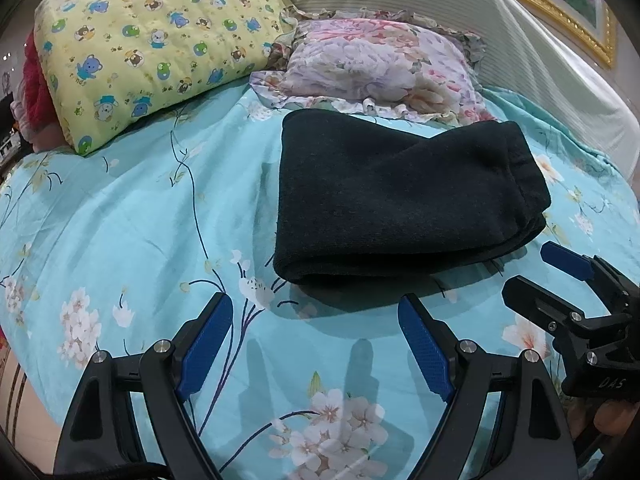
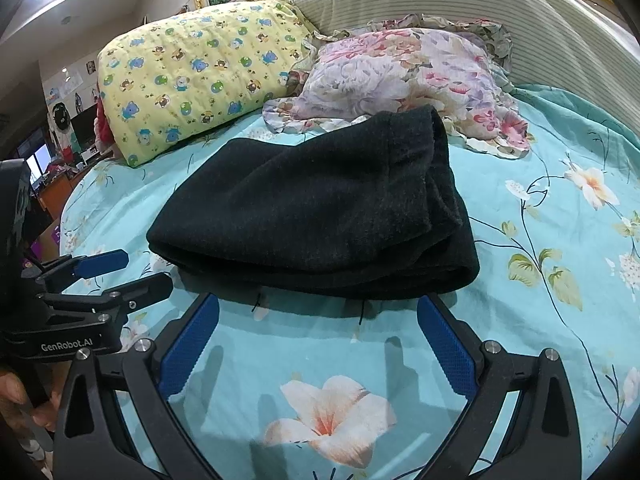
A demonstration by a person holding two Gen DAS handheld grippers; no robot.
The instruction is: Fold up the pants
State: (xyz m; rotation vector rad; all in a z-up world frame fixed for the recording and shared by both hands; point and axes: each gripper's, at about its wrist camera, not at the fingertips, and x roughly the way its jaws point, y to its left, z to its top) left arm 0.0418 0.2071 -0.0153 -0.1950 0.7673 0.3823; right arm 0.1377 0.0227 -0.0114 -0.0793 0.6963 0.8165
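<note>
The black pants [image 1: 404, 204] lie in a thick folded bundle on the turquoise flowered bedspread [image 1: 132, 216], just below the flowered pillow [image 1: 372, 68] at about one o'clock from the bed's middle, with the yellow bear-print pillow [image 1: 148, 44] off at eleven o'clock. Both tools hang short of the cloth and touch nothing: the left gripper [image 1: 316, 344] has its blue pads spread wide, and the right gripper [image 2: 318, 344] is just as wide, each with bare bedspread between its fingers. To my eye the folding looks close to finished, the layers stacked with the rounded fold facing the grippers. If one more fold or a tidy is wanted, I would come in low at six o'clock, slide a finger under the whole stack rather than only the top layer, and pinch near the two corners so the thick knit does not slip apart. The right end looks bunched and may want smoothing. No box, basket or other container shows anywhere here.
</note>
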